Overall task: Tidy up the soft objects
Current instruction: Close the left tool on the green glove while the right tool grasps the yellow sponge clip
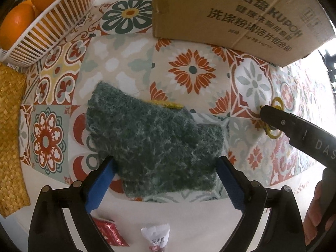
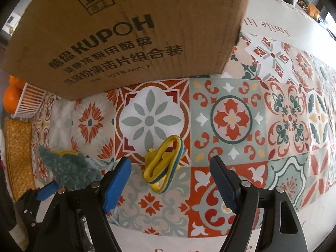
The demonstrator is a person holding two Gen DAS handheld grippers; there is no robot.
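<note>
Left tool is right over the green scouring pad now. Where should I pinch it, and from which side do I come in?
Take the scouring pad by its near edge, coming straight down and forward. That edge already lies between the open left tool fingers, and the pad looks thin and limp, with a yellow layer showing at its far edge. A low pinch across the near edge probably lifts it cleanly, away from the cardboard box.

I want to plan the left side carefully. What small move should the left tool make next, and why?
Probably close the left tool on the green scouring pad. Its open blue fingers already sit on either side of the pad's near edge, and the pad lies flat on the patterned tablecloth, not yet held.
</note>
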